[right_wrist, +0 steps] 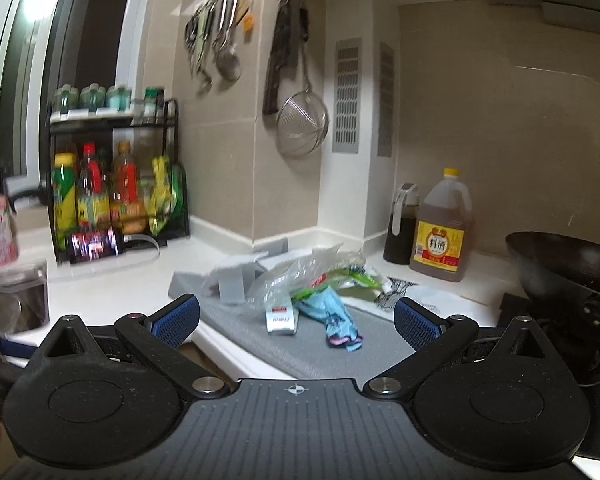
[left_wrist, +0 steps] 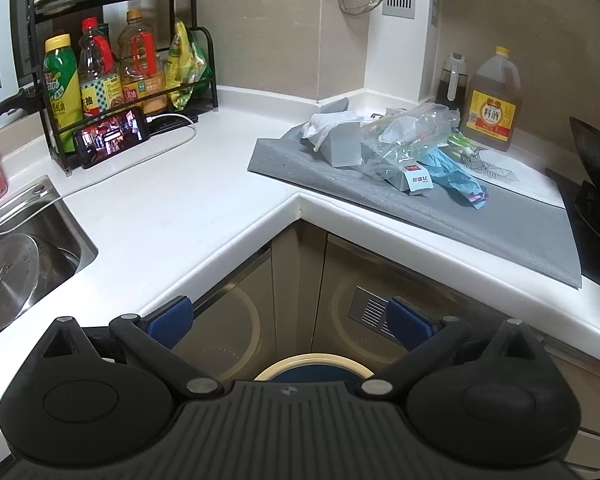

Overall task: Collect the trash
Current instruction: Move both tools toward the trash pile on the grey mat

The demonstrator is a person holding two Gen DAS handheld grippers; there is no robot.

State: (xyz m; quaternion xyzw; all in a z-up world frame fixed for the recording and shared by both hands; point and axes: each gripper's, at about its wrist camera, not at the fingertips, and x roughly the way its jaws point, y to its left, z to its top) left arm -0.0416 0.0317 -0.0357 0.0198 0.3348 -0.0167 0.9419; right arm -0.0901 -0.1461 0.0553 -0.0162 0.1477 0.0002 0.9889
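A: Item one, left gripper: we hold it low before the counter's inner corner, jaws spread wide, nothing between them, a bin rim below.

B: Item two, right gripper: level, aimed over the grey mat, jaws wide, empty.

A: Item three, trash pile: plastic bag, blue wrapper, small carton, lying on that mat, left of the cooking wine jug.

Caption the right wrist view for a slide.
Open right gripper faces a trash pile on the grey mat, beside a wok.
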